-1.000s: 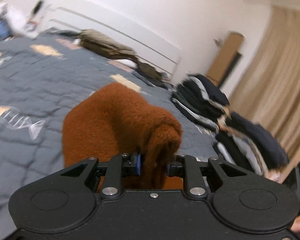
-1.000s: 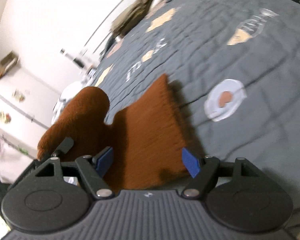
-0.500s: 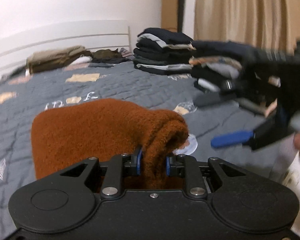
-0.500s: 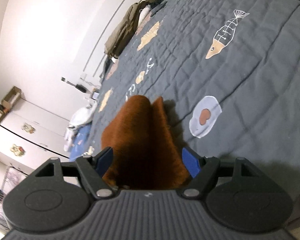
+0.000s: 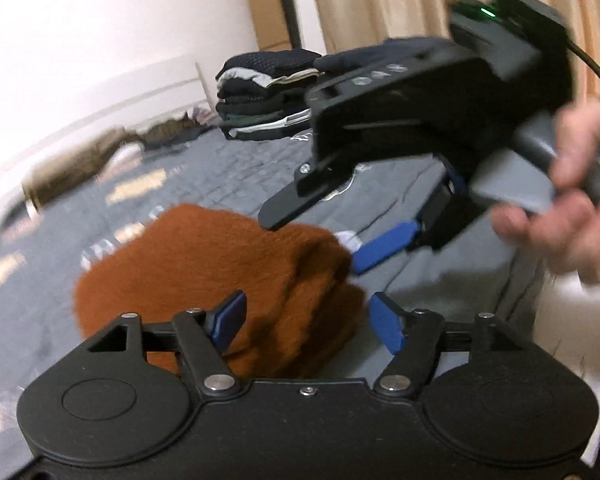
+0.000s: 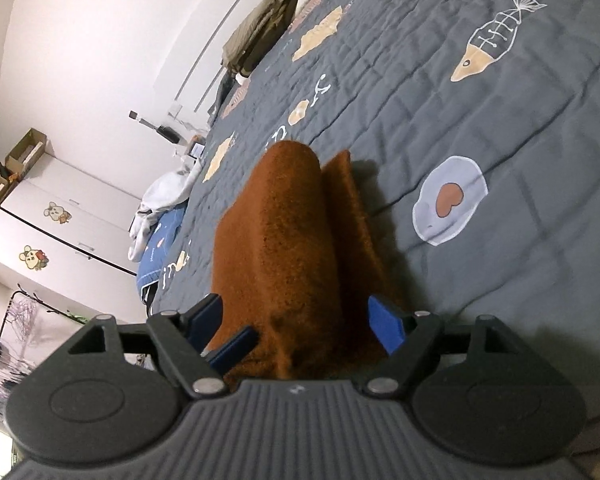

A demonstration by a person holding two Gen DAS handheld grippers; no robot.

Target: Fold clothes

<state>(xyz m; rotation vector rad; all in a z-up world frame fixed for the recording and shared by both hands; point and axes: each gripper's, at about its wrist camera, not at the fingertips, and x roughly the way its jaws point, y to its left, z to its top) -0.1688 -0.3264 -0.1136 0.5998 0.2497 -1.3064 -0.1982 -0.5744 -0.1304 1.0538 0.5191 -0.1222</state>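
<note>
1. Lying folded on grey quilt (image 6: 480, 128): brown fleece garment (image 6: 292, 248), long axis running away from both grippers.
2. Straddling its near end, released: left gripper (image 5: 306, 322), right gripper (image 6: 300, 322).

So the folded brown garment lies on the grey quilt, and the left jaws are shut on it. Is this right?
Not quite. The left gripper has its jaws open, blue pads apart on either side of the folded brown garment; the left wrist view shows this. It does lie on the grey quilt.

A bed with grey quilted cover (image 6: 480, 128) carries a folded rust-brown fuzzy garment (image 6: 300, 248) near its edge, a stack of dark folded clothes (image 5: 266, 92) at the far corner.
</note>
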